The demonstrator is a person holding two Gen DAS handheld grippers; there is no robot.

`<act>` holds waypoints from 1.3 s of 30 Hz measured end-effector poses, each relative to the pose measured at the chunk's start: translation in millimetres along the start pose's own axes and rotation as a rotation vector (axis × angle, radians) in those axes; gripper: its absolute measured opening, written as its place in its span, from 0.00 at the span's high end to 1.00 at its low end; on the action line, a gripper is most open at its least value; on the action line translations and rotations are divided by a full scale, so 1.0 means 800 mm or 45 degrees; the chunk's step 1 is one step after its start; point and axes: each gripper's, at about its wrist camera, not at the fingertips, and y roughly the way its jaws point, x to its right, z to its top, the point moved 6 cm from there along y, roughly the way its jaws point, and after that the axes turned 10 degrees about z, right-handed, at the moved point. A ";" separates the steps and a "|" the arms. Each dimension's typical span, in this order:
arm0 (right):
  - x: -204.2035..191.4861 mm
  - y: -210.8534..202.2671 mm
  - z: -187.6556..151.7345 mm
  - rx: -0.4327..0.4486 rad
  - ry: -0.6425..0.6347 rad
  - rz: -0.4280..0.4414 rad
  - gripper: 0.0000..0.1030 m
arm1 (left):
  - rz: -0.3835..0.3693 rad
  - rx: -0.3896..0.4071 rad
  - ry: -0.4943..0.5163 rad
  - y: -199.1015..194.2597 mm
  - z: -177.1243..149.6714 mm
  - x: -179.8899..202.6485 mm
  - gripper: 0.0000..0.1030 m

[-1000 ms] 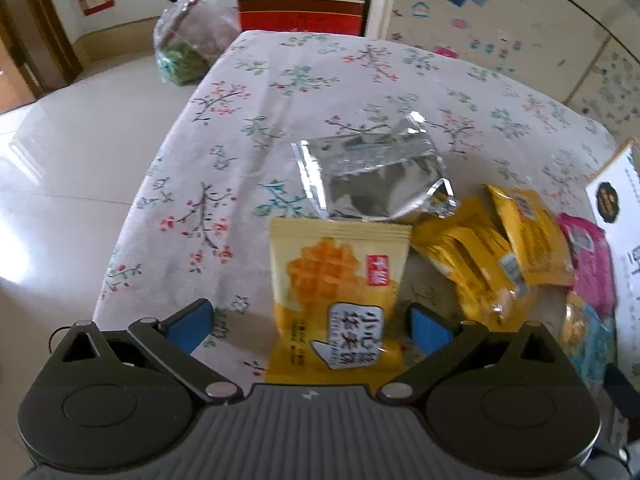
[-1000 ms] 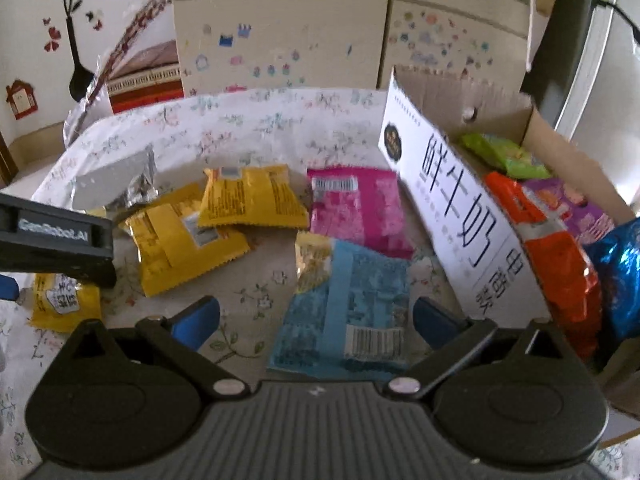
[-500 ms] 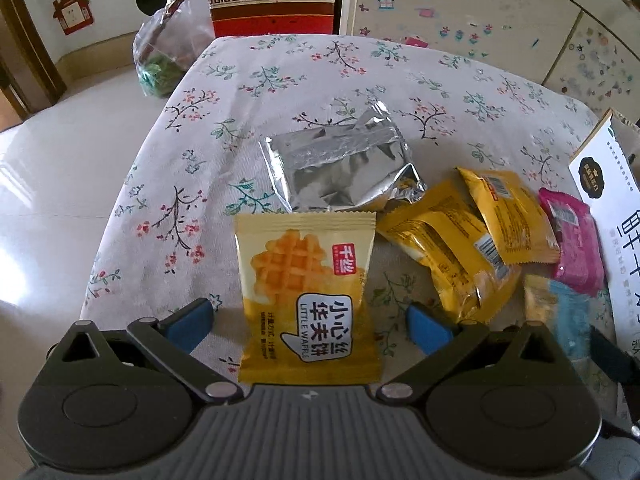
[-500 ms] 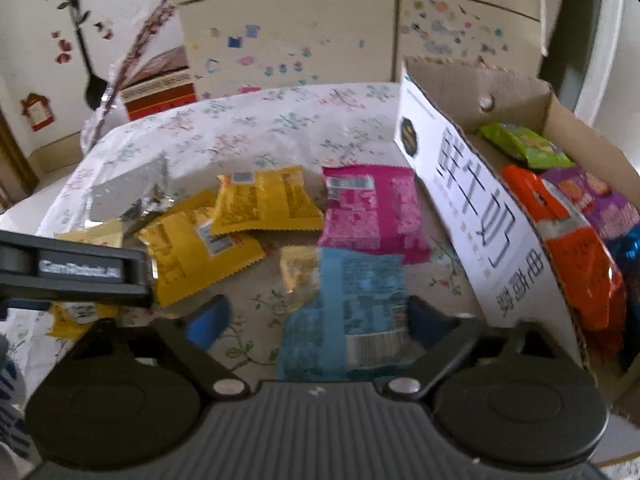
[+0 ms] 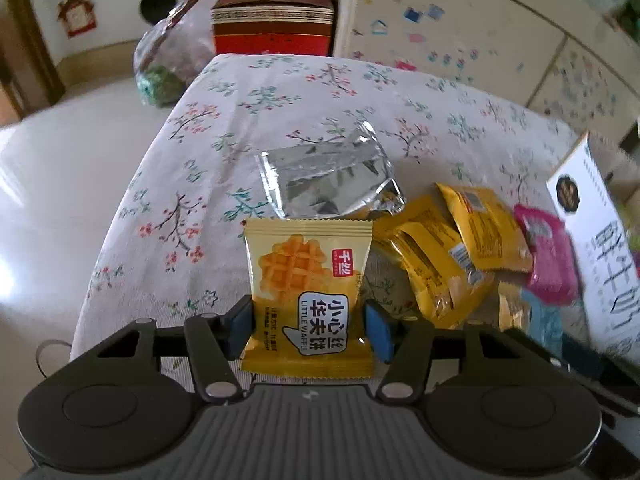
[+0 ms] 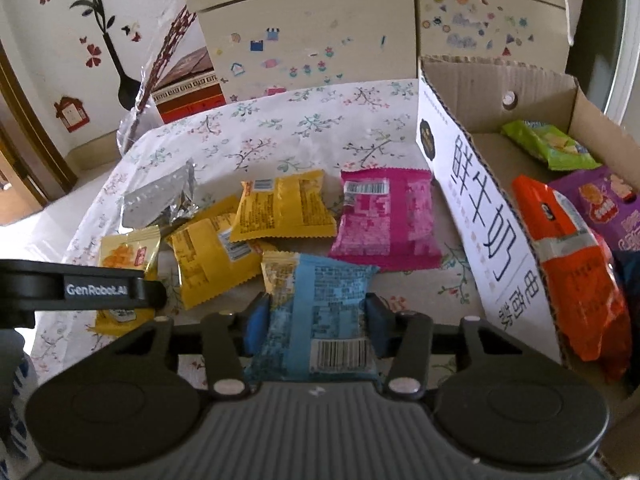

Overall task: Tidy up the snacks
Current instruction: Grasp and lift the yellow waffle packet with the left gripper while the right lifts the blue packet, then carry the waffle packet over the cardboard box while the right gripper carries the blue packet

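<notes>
My left gripper (image 5: 306, 330) is shut on a yellow waffle packet (image 5: 306, 280), its blue pads pressing both side edges; the packet lies on the floral tablecloth (image 5: 280, 112). My right gripper (image 6: 316, 330) is shut on a blue snack packet (image 6: 320, 304) the same way. Loose on the cloth lie a silver foil packet (image 5: 324, 178), two yellow packets (image 6: 284, 206) (image 6: 210, 260) and a pink packet (image 6: 386, 220). The waffle packet (image 6: 128, 250) and the left gripper's black body (image 6: 80, 290) show at the left of the right wrist view.
An open cardboard box (image 6: 480, 216) stands at the right, holding green (image 6: 544, 146), orange (image 6: 576, 264) and purple (image 6: 604, 208) packets. A red box (image 5: 272, 20) and a plastic bag (image 5: 164, 64) sit beyond the table's far left corner. White floor lies left of the table.
Both grippers went from wide open to shut: the left on the waffle packet, the right on the blue packet. The hands barely shifted.
</notes>
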 end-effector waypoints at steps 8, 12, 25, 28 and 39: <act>0.002 -0.039 0.018 0.062 0.007 0.079 0.52 | -0.064 0.066 -0.069 -0.030 0.012 -0.003 0.39; -0.003 -0.061 0.037 0.088 -0.023 0.093 0.52 | -0.099 0.104 -0.077 -0.049 0.014 0.001 0.39; -0.006 -0.120 0.072 0.062 -0.187 0.172 0.52 | -0.119 0.202 -0.099 -0.091 0.011 0.007 0.39; 0.011 -0.130 0.081 0.109 -0.131 0.168 0.52 | -0.139 0.218 -0.099 -0.098 0.010 0.016 0.39; 0.047 -0.147 0.102 0.201 0.000 0.145 0.52 | -0.186 0.276 -0.049 -0.114 0.016 0.052 0.39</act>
